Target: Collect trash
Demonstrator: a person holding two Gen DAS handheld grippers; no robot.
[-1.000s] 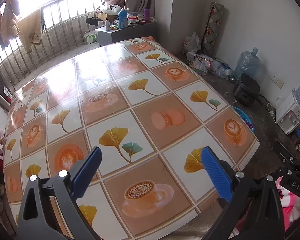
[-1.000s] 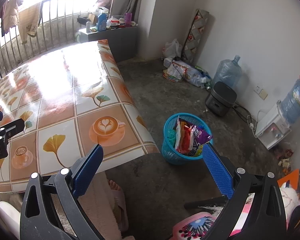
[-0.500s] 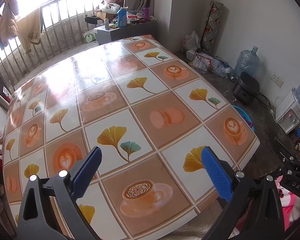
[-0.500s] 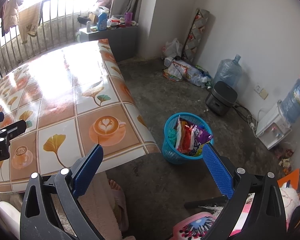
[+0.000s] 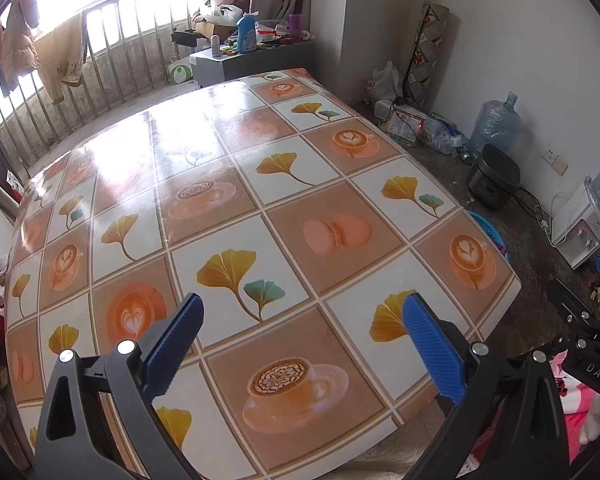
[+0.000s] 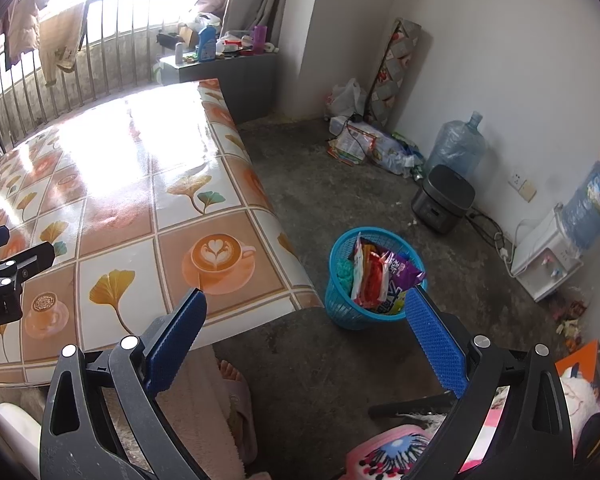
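Left wrist view: left claw (image 5: 302, 344) spread wide, empty, above the near part of a surface (image 5: 228, 184) covered in a glossy cloth of ginkgo leaves and coffee cups. Right wrist view: right claw (image 6: 304, 344) likewise wide and empty, beyond the surface's corner; blue mesh wastebasket (image 6: 342, 312) on the concrete floor (image 6: 320, 184) just beside that corner, snack wrappers (image 6: 380, 276) standing up inside it

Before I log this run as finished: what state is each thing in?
left gripper: open, holding nothing
right gripper: open, holding nothing
blue basket: upright on the floor, stuffed with wrappers
table: no loose items on its cloth
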